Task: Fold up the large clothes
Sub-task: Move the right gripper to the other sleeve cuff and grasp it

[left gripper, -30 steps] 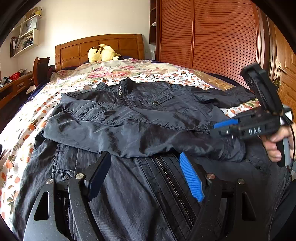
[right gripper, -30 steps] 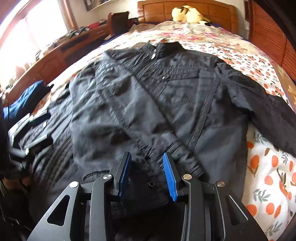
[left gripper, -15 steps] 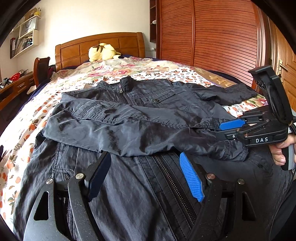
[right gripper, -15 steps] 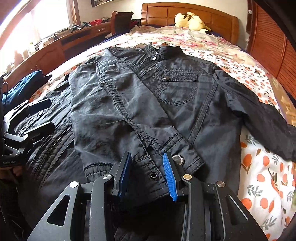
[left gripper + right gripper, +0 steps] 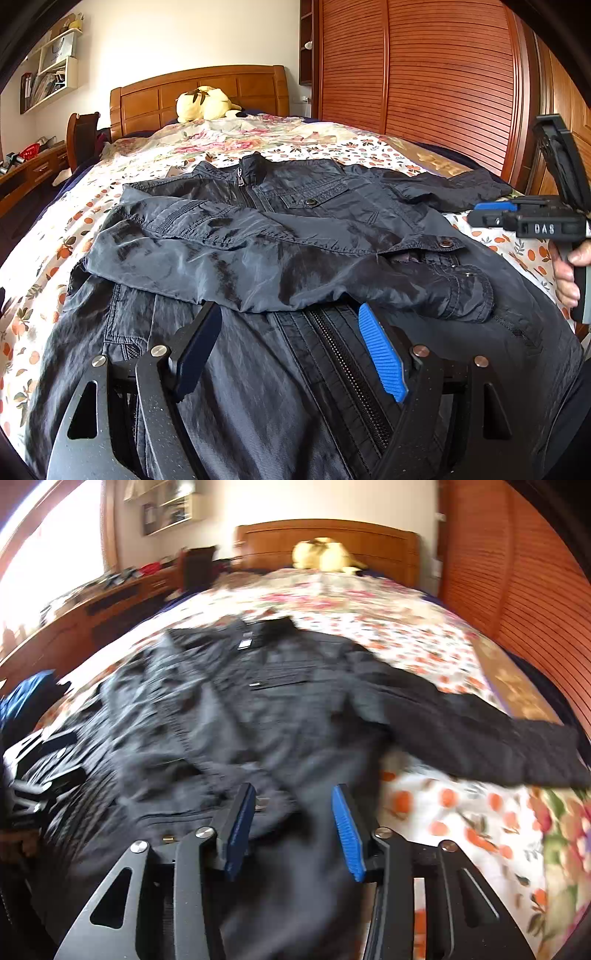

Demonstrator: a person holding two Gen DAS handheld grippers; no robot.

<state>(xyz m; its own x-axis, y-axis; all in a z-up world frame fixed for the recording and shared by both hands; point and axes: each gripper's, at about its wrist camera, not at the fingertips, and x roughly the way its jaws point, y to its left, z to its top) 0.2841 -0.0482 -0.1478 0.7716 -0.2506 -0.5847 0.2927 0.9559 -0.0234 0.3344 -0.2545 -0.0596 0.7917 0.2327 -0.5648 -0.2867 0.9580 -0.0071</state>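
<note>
Left wrist view: the lower hem of the dark jacket (image 5: 280,236) runs out of frame beneath the left gripper (image 5: 291,350), and its far sleeve trails toward the bed's (image 5: 332,144) right edge, partly hidden behind the right gripper (image 5: 491,214). The jacket lies front up across the middle of the bed, collar toward the wooden headboard (image 5: 199,92); one sleeve is folded across the chest, its cuff with a metal snap lying near the right side. The cloth is thin, crinkled and faintly shiny, with a chest pocket and a heavy toothed zip down the front. The left gripper's jaws stand wide over the zip, nothing pinched between the ribbed blue pads. A hand (image 5: 567,269) holds the right gripper's handle at the frame's right edge; from this side I cannot tell how its jaws stand

Right wrist view: everything is smeared by motion, so seams and buttons are hard to make out. The jacket (image 5: 266,709) spreads over the flowered bed cover (image 5: 424,642), one sleeve stretched toward the right edge. The right gripper's (image 5: 293,829) jaws have just been opening and stand moderately apart above the cloth, gripping nothing. A yellow plush toy (image 5: 325,557) sits by the headboard
</note>
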